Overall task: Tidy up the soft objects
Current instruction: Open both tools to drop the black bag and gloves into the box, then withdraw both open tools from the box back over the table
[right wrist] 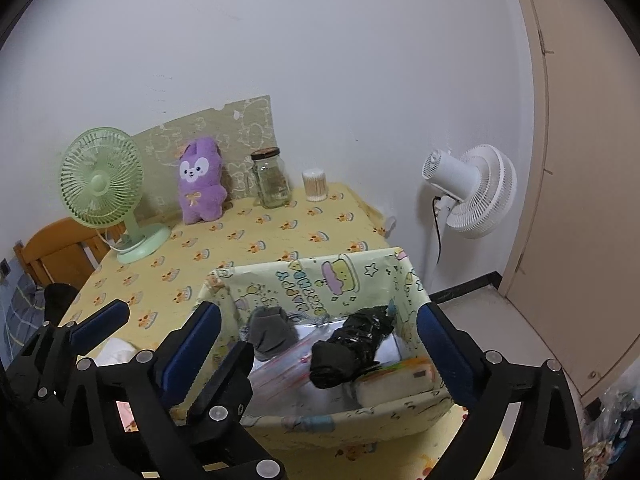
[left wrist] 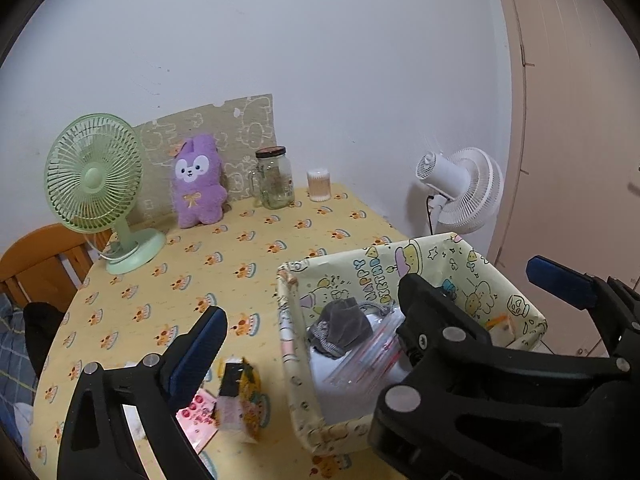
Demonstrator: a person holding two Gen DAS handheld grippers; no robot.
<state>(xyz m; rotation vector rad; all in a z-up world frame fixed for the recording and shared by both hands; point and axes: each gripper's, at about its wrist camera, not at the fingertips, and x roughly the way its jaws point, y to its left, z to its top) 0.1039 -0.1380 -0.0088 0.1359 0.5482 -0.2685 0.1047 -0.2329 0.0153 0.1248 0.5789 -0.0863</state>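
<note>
**Both jaws spread, soft goods lying in the box**

- Left hand-held gripper (left wrist: 404, 294): jaws wide apart, nothing between the blue pads. Right hand-held gripper (right wrist: 320, 338): likewise spread and empty, straddling the box from the near side.
- Paper-covered box (right wrist: 304, 280), open top, cartoon "Happy Birthday" print; walls look like thin card, likely light and easy to shove or dent.
- Inside: grey knit cloth (left wrist: 344, 326), crumpled, limp; should bunch under a pinch, so take a raised fold. Beside it in the right view a black plastic bundle (right wrist: 352, 346), crinkled and glossy, probably slippery; grip across its thick middle. Beneath both, a clear zip bag (left wrist: 360, 364), slick and flat, hard to lift except by an edge.
- Outside the box, on the surface (left wrist: 248, 248) with its yellow printed cover: a small patterned packet (left wrist: 240, 396) near the left pad.
- Far edge: purple plush rabbit (left wrist: 198, 182), fuzzy, squashy, upright against a board; best taken round the body. Glass jar (left wrist: 274, 180) next to it is fragile — keep clear.
</note>
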